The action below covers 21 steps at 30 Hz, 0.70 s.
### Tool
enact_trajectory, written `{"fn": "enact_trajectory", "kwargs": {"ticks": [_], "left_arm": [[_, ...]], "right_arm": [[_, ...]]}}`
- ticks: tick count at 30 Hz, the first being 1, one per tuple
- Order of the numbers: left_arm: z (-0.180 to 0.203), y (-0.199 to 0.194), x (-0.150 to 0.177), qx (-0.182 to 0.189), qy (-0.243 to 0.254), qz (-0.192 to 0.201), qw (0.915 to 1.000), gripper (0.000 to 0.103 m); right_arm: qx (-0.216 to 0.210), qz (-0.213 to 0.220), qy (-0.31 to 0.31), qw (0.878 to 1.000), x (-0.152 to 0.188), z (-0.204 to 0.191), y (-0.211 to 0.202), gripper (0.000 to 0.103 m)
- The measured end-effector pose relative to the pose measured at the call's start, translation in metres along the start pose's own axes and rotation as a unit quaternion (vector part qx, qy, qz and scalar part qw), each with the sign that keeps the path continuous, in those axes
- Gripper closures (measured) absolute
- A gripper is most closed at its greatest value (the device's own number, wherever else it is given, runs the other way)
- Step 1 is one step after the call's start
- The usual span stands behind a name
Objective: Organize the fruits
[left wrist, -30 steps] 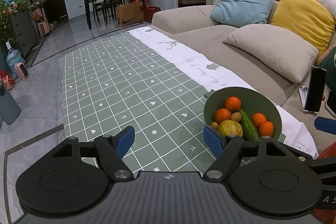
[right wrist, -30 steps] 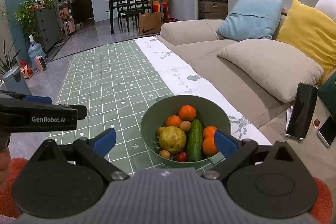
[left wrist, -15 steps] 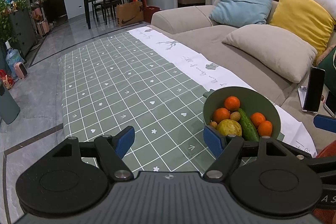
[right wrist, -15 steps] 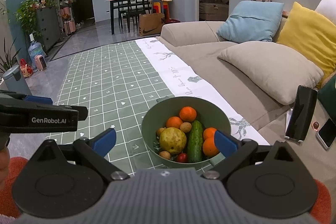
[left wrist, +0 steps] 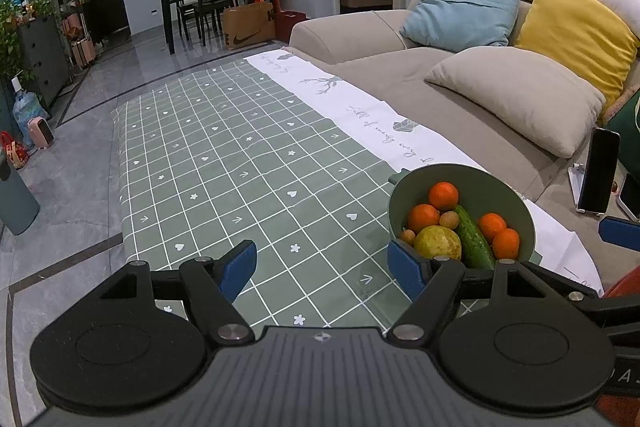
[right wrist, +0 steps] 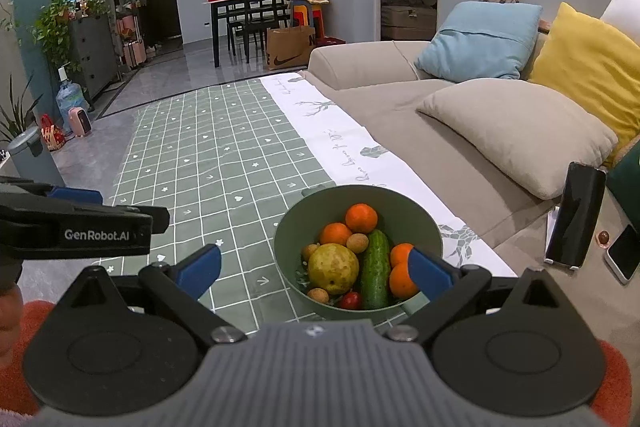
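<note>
- While both tongs hover with nothing held, the past second shows almost no change: the same spread of the jaws, the same view, and no fruit shifted.
- Left tongs (left wrist: 322, 263): jaws wide apart and empty, over bare tablecloth, with the bowl just beyond the right-hand tip.
- Tablecloth (left wrist: 224, 163): green check, stretching ahead of both tongs; no fruit lies on it.
- Right tongs (right wrist: 316, 267): jaws wide apart and empty, facing the bowl, which fills the gap between the tips; the right tip overlaps the bowl's right side in the view.
- Bowl (right wrist: 400, 203): green, directly ahead of the right tongs and close.
- Big yellow-green fruit (right wrist: 333, 265): nearest the left tip, low in the bowl.
- Small brown fruits (right wrist: 357, 243): several, scattered around the big one.
- Oranges (right wrist: 361, 218): two at the far side, two more behind the right tip.
- Cucumber (right wrist: 376, 269): lying lengthwise in the middle, touching the oranges.
- Small red fruit (right wrist: 351, 301): at the near rim.
- Phone (right wrist: 574, 213): propped upright, well to the right of the right tongs.
- Reading: everything sits mixed in one bowl, which fits both a heap awaiting sorting and a finished gathering; the stillness settles neither.
</note>
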<state>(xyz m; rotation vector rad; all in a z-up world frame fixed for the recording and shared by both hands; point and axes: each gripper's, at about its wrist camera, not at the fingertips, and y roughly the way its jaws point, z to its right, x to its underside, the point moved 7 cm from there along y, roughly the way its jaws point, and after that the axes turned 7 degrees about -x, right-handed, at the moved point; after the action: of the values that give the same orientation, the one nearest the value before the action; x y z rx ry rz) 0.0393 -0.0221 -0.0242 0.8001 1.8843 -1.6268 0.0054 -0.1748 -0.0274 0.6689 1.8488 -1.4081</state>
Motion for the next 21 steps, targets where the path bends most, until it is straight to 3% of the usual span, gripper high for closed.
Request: {"fn": "enact_trajectory", "kwargs": {"ticks": [21], "left_arm": [[0.0013,-0.0057,0.0003,0.001,-0.005,-0.003,1.0000,0.015]], "right_arm": [[-0.008,-0.002,0.008,1.000,-0.0010,0.0000,-0.0020,0.007]]}}
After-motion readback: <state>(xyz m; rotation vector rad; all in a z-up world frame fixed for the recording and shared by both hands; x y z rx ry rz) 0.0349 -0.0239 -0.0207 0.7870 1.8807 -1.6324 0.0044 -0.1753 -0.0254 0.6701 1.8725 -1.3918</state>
